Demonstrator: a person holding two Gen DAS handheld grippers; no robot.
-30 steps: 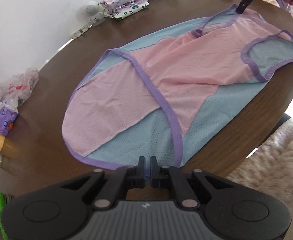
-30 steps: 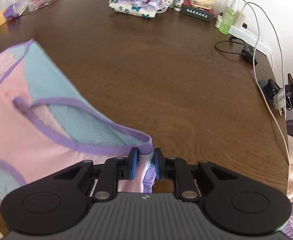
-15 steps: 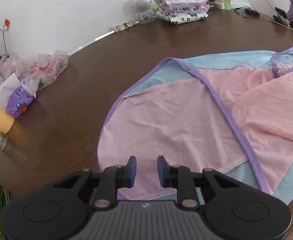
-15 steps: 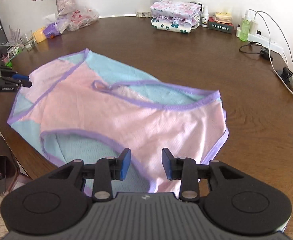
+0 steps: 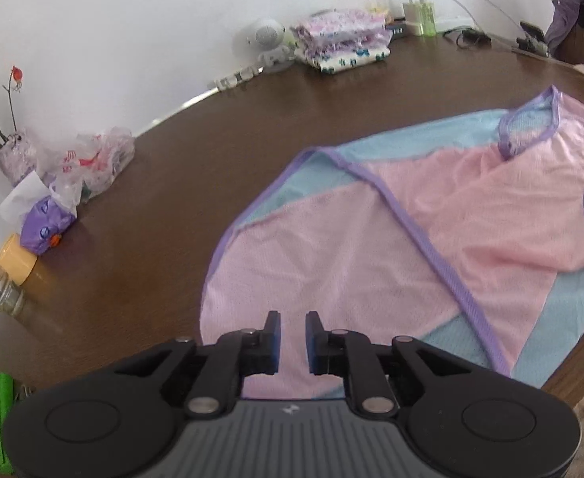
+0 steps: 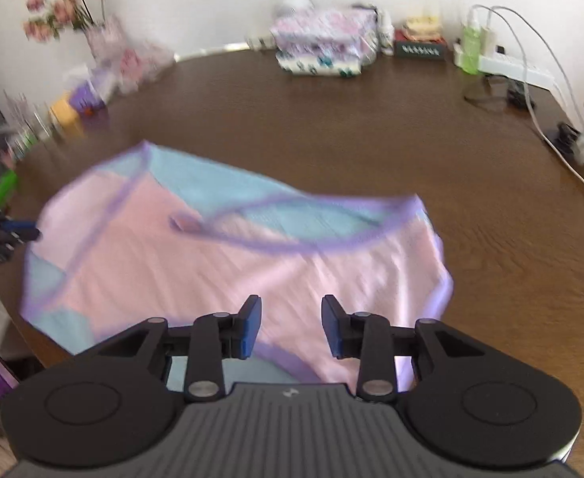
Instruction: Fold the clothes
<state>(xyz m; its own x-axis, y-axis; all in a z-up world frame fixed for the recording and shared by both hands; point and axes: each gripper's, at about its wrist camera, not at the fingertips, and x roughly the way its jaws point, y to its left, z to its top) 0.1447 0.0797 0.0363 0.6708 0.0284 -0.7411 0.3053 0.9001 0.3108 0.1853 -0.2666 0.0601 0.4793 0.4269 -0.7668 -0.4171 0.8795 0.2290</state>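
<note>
Jaws apart, garment [image 5: 371, 255] flat, table [image 5: 164, 207]

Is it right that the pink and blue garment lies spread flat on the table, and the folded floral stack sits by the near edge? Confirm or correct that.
One detail is wrong. The folded floral stack sits at the far edge of the table, against the wall, not by the near edge; the right wrist view shows it. The pink and blue garment does lie spread flat on the table.

Thin perforated mesh cloth garment [image 5: 391, 247], matt, on a smooth dark wood-grain table [image 5: 196, 167].
</note>
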